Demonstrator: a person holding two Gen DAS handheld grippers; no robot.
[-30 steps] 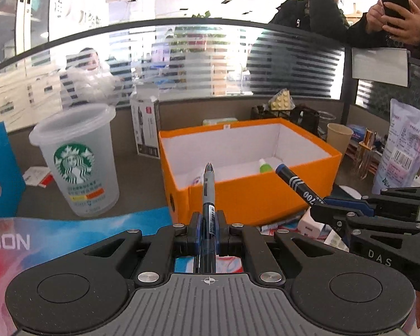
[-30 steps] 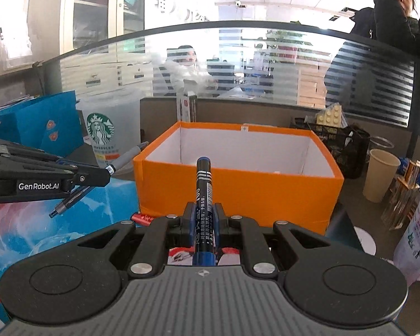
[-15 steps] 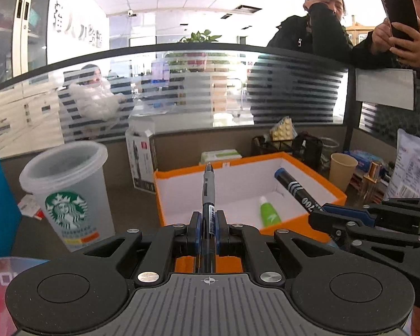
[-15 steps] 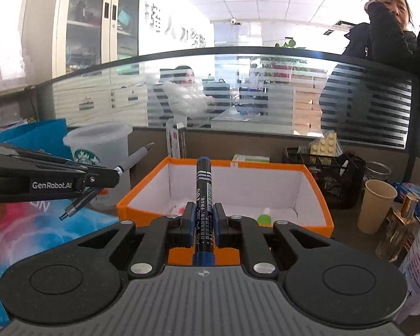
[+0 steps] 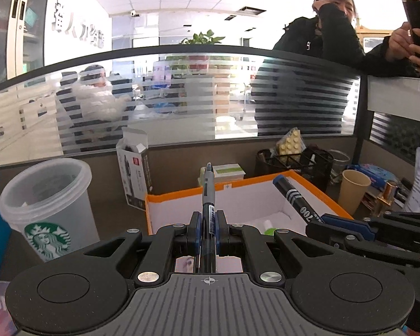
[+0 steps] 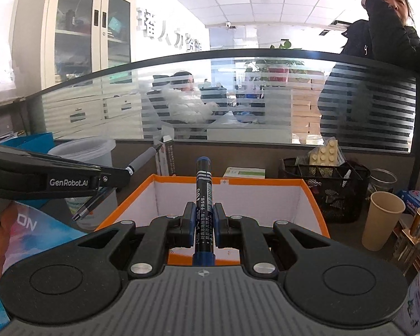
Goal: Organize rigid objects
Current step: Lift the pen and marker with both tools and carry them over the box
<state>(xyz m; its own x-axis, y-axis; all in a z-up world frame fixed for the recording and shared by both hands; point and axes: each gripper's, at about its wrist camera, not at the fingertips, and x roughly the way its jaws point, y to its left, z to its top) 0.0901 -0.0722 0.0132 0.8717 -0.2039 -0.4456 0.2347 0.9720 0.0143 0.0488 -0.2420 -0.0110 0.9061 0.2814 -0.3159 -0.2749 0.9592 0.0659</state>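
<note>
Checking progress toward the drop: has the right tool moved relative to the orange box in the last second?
Yes. The right tool has risen and come forward: the orange box sits lower in its view, its white inside exposed, the marker tip above the far rim.

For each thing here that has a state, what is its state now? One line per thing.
Left gripper: shut on the slim grey-tipped pen.
Right gripper: shut on the thick black marker with blue cap.
Orange cardboard box with white inside: open, no lid on it.
Translucent Starbucks plastic cup: upright, no lid.
Brown paper cup: upright, uncovered.
Small white pen carton: upright, top flap open.
</note>
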